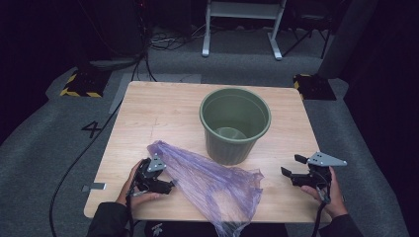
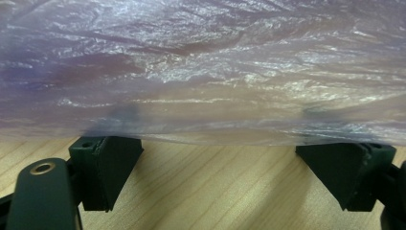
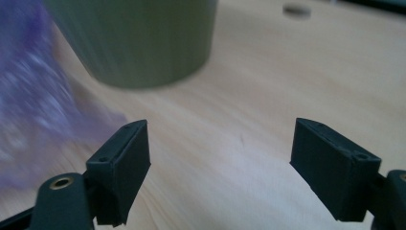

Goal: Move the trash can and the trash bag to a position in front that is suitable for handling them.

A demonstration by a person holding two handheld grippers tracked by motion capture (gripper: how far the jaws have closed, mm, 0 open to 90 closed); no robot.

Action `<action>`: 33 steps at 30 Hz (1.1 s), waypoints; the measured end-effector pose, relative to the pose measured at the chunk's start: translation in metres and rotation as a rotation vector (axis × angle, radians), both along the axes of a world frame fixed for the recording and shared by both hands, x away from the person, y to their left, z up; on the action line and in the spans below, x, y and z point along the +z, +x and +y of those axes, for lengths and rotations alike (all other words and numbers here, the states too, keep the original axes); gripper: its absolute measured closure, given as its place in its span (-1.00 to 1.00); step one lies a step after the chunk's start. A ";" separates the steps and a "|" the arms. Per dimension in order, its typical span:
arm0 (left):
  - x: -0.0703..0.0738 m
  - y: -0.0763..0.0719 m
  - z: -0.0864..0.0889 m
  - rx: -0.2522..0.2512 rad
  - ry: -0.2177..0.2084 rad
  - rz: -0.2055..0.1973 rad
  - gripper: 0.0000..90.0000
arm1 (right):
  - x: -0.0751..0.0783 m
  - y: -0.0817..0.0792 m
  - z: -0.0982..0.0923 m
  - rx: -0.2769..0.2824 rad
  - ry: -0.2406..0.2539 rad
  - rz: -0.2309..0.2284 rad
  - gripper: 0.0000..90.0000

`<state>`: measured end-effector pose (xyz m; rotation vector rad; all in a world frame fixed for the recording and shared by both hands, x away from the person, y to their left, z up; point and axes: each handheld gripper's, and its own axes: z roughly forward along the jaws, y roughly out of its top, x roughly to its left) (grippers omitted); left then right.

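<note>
The purple plastic bag lies crumpled across the lower middle of the high view, running from beside your left gripper toward the bottom edge, where its far end droops over the near rim of the table. The green bin stands upright just above it, at the centre of the frame; the film looks to brush the bin's base, though you cannot be certain they touch.

Expect the bag to be very light, limp and slippery. It will not keep a shape, it will slide between the pads if you pinch a single layer, and it could tear if you drag it against the table edge. Judging by the folds, your best hold is a bunched edge or the rim of its mouth, several layers thick, rather than the flat middle.

In the left gripper view your jaws stand wide apart with the bag draped just ahead of them; the film overlaps their tips, but nothing is pinched. In the right gripper view the right gripper is likewise spread wide over bare wood and grips nothing, with the bin at upper left and the bag blurred at the left edge.

No brand or label is readable on bag or bin. The only writing is a "4" marked on the floor, left of the table.
</note>
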<state>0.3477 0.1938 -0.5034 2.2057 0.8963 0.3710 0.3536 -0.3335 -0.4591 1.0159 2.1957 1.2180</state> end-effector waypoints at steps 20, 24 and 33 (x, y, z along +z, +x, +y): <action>0.000 0.010 -0.001 0.038 -0.007 0.004 -0.67 | 0.115 0.001 0.077 0.224 0.055 -0.278 -0.51; -0.001 0.010 -0.001 0.038 -0.008 0.003 -0.67 | 0.118 0.004 0.088 0.271 0.058 -0.272 -0.51; -0.001 0.011 0.000 0.050 -0.008 0.004 -0.67 | 0.115 0.013 0.114 0.374 -0.014 -0.228 -0.21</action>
